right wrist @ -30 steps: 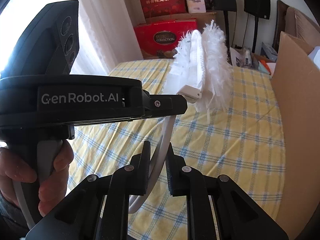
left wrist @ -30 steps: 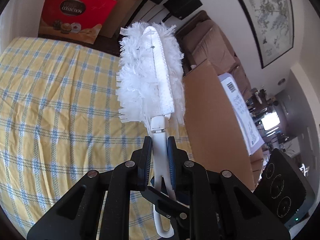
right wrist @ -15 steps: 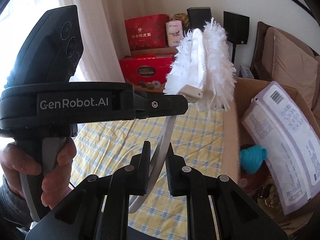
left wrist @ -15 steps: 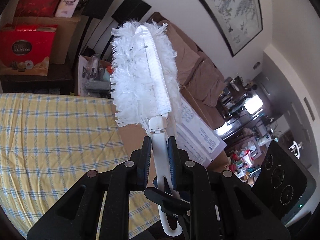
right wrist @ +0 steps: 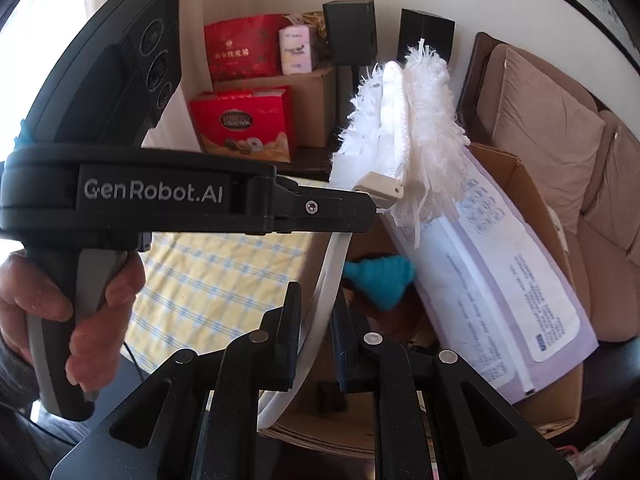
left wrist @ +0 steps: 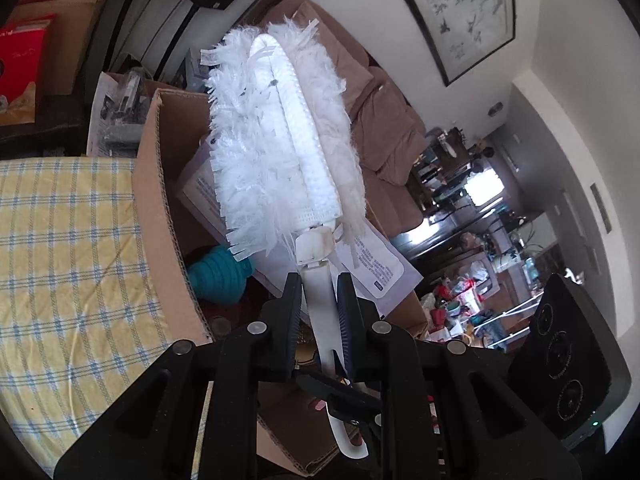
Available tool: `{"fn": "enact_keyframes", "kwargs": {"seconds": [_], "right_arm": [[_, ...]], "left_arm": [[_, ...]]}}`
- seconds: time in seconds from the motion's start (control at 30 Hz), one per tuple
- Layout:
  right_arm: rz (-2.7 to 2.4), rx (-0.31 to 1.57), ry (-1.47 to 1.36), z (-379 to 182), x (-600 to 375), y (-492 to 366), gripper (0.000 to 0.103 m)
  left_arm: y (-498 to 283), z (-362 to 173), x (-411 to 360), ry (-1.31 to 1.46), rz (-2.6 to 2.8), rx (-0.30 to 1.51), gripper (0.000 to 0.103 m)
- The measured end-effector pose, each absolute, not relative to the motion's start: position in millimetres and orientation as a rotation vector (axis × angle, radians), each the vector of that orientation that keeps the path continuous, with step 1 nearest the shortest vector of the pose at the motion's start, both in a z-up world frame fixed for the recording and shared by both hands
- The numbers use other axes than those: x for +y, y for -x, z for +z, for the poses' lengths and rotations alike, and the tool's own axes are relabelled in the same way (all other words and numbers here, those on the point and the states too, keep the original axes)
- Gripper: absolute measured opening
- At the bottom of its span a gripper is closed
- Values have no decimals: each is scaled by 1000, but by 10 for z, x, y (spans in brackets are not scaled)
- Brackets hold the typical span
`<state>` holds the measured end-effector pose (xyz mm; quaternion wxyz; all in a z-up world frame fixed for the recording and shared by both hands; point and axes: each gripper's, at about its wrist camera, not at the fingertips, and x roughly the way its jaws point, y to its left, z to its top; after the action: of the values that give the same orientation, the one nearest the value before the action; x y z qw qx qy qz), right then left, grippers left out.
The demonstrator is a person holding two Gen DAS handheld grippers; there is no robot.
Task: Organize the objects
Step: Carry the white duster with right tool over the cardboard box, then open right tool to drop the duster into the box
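Starting at the left of the left wrist view, the yellow checked bed [left wrist: 68, 248] fills the nine o'clock side. Just beside it stands the open cardboard box [left wrist: 154, 184], its corrugated wall rising along the bed's edge. Inside the box, toward seven o'clock of the picture's centre, lies a teal ribbed object [left wrist: 218, 276], and a pale printed packet [left wrist: 372, 256] leans across the box toward four o'clock.

The white duster [left wrist: 280, 148] is the thing being put away. Its fluffy head points toward twelve o'clock, above the box opening, and its flat white handle runs down to six o'clock. The left tool [left wrist: 319, 292] is clamped on that handle just below the head's plastic collar. In the right wrist view the right tool [right wrist: 316, 320] is clamped on the curved lower stretch of the same handle, with the left tool's body crossing from nine o'clock, held by a hand [right wrist: 68, 300]. So both tools carry one duster between them, off the bed and over the box.

This looks like the carrying step, with the drop into the box not yet made. The next move likely calls for tipping the head downward into the free space between the packet and the box wall, then loosening both grips together. The long head may snag on the packet or the cardboard rim.
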<state>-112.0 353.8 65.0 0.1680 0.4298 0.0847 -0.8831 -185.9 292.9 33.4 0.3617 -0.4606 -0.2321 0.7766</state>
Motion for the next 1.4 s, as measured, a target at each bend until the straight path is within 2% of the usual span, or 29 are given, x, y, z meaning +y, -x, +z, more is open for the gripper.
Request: {"fn": "enact_keyframes", "kwargs": {"seconds": [0.17,0.4,0.63,0.8,0.87,0.97,1.03,1.1,1.13,1.17,1.27,1.4], "right_arm": [[-2497,272,-1295,469,3728,1225,12],[-2423,210,-1309,362,3852,1312,13],[-2402,364,-1414,317,3896,1519,10],[-2436,504,-1490,150,3932,1652,14],[-2438,506,-1510,94,3948,1662,14],[-2436,494,-1559,-11,4005,1631,27],[-2450,501,-1581,-61,4017,1625,30],[-2466,428,-1570,-46,4055,1627,31],[-2480,387,-1554,-10,4079,1609,35],[-2498,344,-1528,41,4100,1588,42],[-2578,241,-1412,251,4125,1495,59],[-2659,147,-1280,468,3998,1348,63]], "left_arm": [[1849,84,3153,1247,1958,-592,17],[1844,-18,3144,1272,1960,-581,17],[1886,148,2978,1236,2000,-594,17],[1891,201,2836,1229,2023,-578,32],[1904,217,2776,1230,2043,-545,43],[1901,229,2653,1233,2077,-503,59],[1876,248,2578,1234,2097,-468,59],[1833,268,2504,1234,2134,-409,66],[1802,278,2464,1228,2155,-385,76],[1775,290,2415,1217,2178,-366,83],[1689,331,2290,1199,2230,-301,84],[1596,371,2161,1194,2294,-225,87]]}}
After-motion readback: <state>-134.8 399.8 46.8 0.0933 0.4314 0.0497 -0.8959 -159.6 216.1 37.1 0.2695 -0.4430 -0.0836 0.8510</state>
